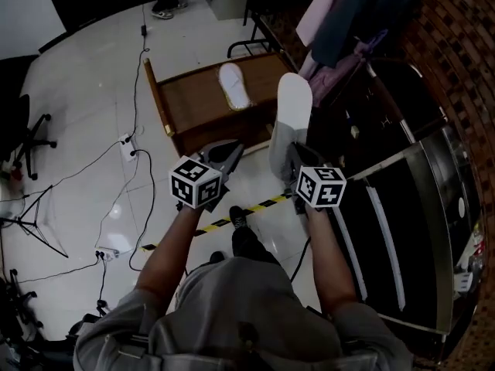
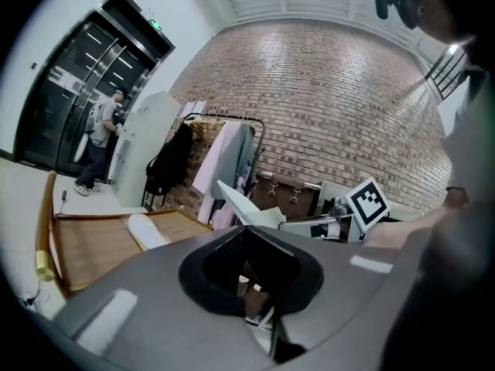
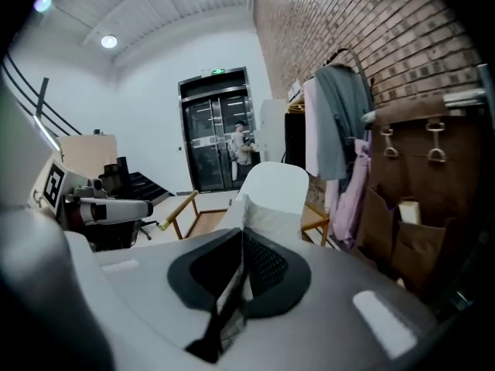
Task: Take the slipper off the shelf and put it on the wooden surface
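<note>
A white slipper (image 1: 295, 103) is held upright in the air, sole toward me, with my right gripper (image 1: 285, 151) shut on its lower edge. In the right gripper view the slipper (image 3: 271, 195) rises straight out of the pinched pads of the right gripper (image 3: 240, 273). It hangs just right of the wooden surface (image 1: 197, 103), a low brown table with a raised rim. A second white slipper (image 1: 233, 86) lies flat on that wood and also shows in the left gripper view (image 2: 147, 230). My left gripper (image 1: 224, 159) stands open and empty at the table's near edge.
To the right stands a dark shelf unit (image 1: 402, 230). Behind the table is a clothes rack with hanging garments (image 1: 348, 22). Cables (image 1: 131, 145) and a strip of yellow-black tape (image 1: 247, 211) lie on the white floor. An office chair (image 1: 23, 130) is at the left. A person (image 3: 241, 149) stands by the far doors.
</note>
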`<state>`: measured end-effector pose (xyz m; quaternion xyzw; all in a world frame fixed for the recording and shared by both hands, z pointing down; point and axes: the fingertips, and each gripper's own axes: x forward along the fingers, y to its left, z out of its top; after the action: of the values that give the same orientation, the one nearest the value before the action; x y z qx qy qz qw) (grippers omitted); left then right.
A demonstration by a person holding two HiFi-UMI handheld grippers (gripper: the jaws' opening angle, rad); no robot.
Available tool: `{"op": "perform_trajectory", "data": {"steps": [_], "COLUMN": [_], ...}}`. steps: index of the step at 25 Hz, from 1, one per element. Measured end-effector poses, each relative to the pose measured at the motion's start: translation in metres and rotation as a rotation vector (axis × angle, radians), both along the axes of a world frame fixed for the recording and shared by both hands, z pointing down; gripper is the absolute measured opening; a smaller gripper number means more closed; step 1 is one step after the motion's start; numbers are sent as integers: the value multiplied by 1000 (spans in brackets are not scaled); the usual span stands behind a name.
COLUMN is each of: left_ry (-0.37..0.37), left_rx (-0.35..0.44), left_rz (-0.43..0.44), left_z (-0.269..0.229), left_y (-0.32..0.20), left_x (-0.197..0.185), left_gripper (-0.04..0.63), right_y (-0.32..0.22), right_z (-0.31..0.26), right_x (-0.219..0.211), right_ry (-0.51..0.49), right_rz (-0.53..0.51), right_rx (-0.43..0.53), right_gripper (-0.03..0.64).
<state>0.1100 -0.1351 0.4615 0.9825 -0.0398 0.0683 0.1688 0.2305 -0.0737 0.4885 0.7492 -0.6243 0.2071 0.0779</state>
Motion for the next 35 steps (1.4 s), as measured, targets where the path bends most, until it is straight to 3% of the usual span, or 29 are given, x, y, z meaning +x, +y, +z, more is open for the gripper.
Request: {"op": "perform_trajectory", "data": {"steps": [8, 16, 26, 33, 35], "left_ry": [-38, -55, -86, -103, -107], "left_rx": [-22, -44, -73, -75, -74], "left_rz": [-215, -404, -566, -605, -612], "left_z": [15, 25, 42, 47, 47], "left_y": [-102, -170, -223, -232, -234], "left_x": [6, -5, -25, -30, -32], "left_gripper": [-34, -34, -34, -34, -34], "right_y": [-152, -269, -361, -376, -376], "right_z": [28, 89, 168, 212, 211], "right_x": [4, -21, -39, -47, -54], "right_ry": [-27, -36, -78, -99, -121], "right_rz": [-269, -489, -568, -588, -610], "right_rx": [-43, -139, -252, -321, -319], "right_gripper": [6, 6, 8, 14, 61]}}
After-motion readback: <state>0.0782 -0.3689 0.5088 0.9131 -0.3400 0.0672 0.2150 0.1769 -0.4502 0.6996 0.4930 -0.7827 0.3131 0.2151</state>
